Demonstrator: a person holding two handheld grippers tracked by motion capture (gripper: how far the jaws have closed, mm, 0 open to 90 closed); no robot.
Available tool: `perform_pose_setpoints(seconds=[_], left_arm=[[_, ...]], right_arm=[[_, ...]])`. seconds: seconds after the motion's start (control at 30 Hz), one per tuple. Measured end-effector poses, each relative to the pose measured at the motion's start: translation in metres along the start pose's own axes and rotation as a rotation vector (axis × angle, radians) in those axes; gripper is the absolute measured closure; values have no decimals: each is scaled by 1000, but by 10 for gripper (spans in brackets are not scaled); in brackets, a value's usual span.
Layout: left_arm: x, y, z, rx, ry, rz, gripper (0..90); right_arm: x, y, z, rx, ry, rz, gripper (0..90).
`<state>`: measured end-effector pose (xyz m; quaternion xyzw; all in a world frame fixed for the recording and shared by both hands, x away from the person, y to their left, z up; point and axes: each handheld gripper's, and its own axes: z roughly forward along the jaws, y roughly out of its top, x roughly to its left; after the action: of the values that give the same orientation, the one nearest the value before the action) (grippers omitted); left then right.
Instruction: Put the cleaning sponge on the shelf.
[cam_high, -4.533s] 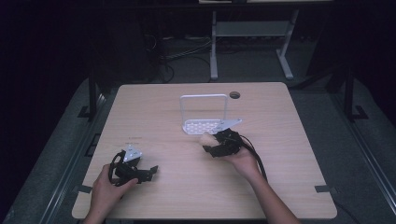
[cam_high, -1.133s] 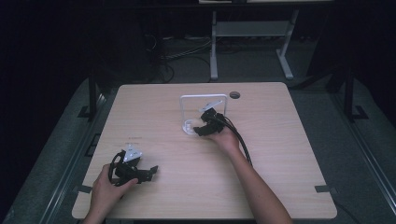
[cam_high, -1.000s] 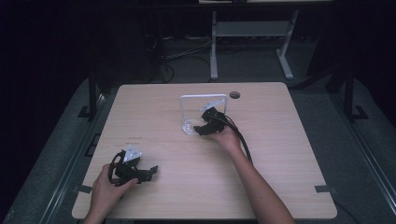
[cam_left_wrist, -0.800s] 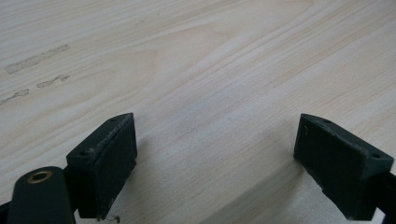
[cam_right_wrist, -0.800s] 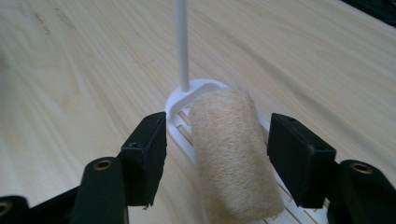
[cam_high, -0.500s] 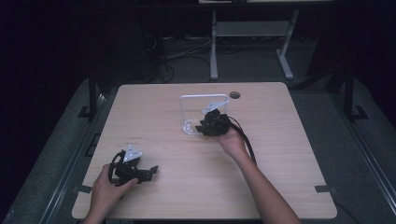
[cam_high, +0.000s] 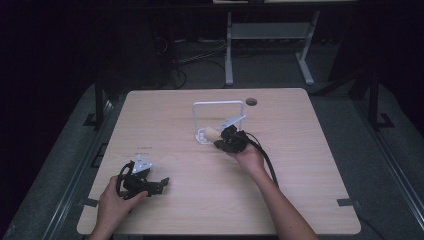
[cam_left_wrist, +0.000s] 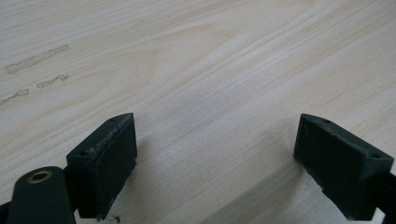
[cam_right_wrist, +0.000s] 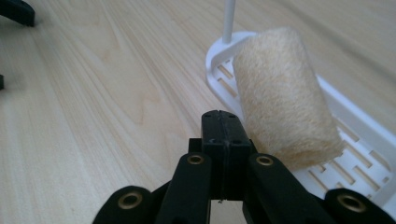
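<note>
A beige loofah roll (cam_right_wrist: 285, 93) lies on the front left rim of a white slotted rack (cam_right_wrist: 359, 126); from above, the loofah roll (cam_high: 210, 133) is at the rack's (cam_high: 218, 103) near corner. My right gripper (cam_right_wrist: 223, 126) is shut, its jaws pressed together with nothing between them. It sits just left of the roll, beside it or barely touching. In the high view the right gripper (cam_high: 220, 143) is at the rack's front edge. My left gripper (cam_left_wrist: 215, 158) rests open on bare wood, and from above the left gripper (cam_high: 161, 182) is near the table's front left.
The rack has a tall white wire handle (cam_high: 194, 117) rising behind the roll. A round cable hole (cam_high: 251, 101) sits at the back of the table (cam_high: 300, 165). The right gripper's cable (cam_high: 265, 160) trails along the forearm.
The right gripper moved from the table in front of the rack up to its front edge, then drew back slightly. The roll now lies on the rack's rim. The left gripper stayed still.
</note>
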<state>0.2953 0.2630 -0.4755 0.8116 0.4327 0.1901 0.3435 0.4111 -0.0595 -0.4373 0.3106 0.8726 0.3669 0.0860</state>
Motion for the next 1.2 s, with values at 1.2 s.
perform_pose_setpoints(seconds=[1.2], left_arm=[[0,0,0,0,-1,0,127]], right_arm=[[-33,-22,10,27,-108,77,898]])
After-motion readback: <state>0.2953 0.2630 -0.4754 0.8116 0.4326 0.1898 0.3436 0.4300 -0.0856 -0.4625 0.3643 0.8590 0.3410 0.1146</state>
